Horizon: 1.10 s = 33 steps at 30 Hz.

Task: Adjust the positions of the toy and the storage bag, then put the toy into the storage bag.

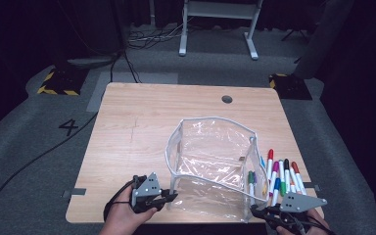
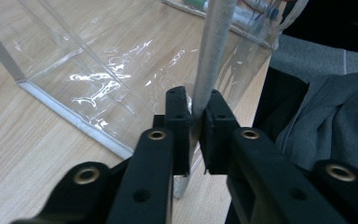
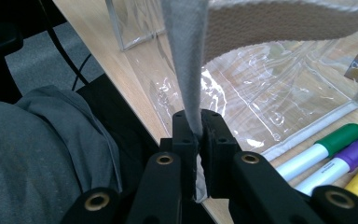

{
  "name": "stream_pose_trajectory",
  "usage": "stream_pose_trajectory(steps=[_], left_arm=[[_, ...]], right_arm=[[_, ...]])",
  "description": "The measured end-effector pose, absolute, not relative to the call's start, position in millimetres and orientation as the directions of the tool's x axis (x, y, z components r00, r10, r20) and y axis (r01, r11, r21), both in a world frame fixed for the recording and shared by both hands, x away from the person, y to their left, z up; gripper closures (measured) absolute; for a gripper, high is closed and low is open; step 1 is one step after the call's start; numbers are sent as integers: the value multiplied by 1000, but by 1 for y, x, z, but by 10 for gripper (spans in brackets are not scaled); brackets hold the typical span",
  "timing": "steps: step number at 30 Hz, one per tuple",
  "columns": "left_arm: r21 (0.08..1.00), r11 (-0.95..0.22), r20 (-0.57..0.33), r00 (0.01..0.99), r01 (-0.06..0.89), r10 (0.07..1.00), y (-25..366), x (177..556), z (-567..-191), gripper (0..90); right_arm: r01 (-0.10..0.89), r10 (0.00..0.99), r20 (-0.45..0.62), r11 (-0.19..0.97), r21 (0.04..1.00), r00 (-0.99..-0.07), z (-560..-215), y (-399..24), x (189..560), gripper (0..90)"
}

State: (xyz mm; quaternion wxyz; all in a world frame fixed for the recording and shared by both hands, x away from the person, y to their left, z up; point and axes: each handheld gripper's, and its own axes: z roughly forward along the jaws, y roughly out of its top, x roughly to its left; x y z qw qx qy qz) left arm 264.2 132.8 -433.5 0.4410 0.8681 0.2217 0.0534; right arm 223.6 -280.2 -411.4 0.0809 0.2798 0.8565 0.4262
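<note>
A clear plastic pouch (image 1: 215,161) with grey fabric edging stands open on the wooden table (image 1: 137,127), toward the person's side and a little right of the middle. Both tools have hold of it at its near corners.

The left gripper (image 1: 170,197) sits at the pouch's near left corner, low over the table edge. In the left gripper view its two black jaws are drawn in tight against the grey trim strip (image 2: 209,60), which rises up between the pads and runs on toward the top of the picture; the see-through wall of the pouch spreads away to the left of it. No gap shows between pads and trim, so this one is clamped on the edging.

The right gripper (image 1: 254,212) is at the near right corner, right at the table's front edge. In the right gripper view its jaws are likewise pinched narrow on the grey trim, with the strip standing up out of the pads and the pouch's wrinkled clear floor lying beyond.

A row of coloured markers (image 1: 281,178) lies on the table just beside the pouch's right wall, caps pointing away from the person; a green-capped and a purple-capped one lie close by the right gripper. A grey sleeve or garment shows below the table edge in both gripper views.
</note>
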Motion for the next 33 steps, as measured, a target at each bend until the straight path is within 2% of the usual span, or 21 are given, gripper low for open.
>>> stream_pose_trajectory(steps=[2, 3, 4, 8, 9, 10, 11, 13, 21, 25, 28, 32, 33], left_arm=[[787, -511, -112, 894, 346, 433, 134, 264, -434, 769], [781, -514, -115, 891, 355, 440, 135, 264, -435, 749], [782, -505, -126, 886, 366, 447, 138, 265, -436, 734], [772, -519, -119, 885, 368, 451, 142, 264, -436, 630], [767, -530, -104, 884, 363, 455, 144, 263, -435, 630], [762, -533, -97, 879, 368, 467, 145, 262, -435, 574], [752, -546, -77, 872, 369, 483, 150, 260, -434, 506], [748, -549, -69, 866, 374, 495, 156, 261, -433, 476], [749, -530, -59, 837, 398, 544, 175, 270, -431, 439], [739, -530, -33, 808, 416, 588, 182, 279, -437, 408], [740, -507, -42, 783, 442, 621, 189, 290, -448, 373], [726, -512, -28, 763, 459, 645, 194, 297, -459, 358], [720, -514, -27, 759, 466, 651, 196, 300, -463, 355]], right_arm=[[417, 546, 109, 480, 772, -831, -411, -280, 224, 811], [420, 549, 107, 484, 768, -829, -411, -280, 225, 744], [424, 551, 107, 488, 763, -828, -411, -280, 225, 716], [420, 551, 90, 509, 752, -829, -410, -283, 225, 638], [420, 551, 90, 509, 752, -829, -410, -283, 225, 638], [418, 556, 84, 508, 753, -827, -408, -285, 225, 616], [420, 569, 74, 507, 753, -819, -405, -290, 223, 549], [416, 574, 59, 516, 749, -817, -402, -295, 223, 523], [436, 594, 61, 513, 739, -802, -385, -316, 226, 526], [437, 650, 5, 506, 743, -760, -375, -328, 238, 532], [476, 691, 26, 470, 744, -723, -372, -336, 261, 534], [491, 715, 0, 479, 728, -699, -374, -339, 283, 545], [502, 727, -6, 479, 720, -686, -376, -338, 301, 545]])
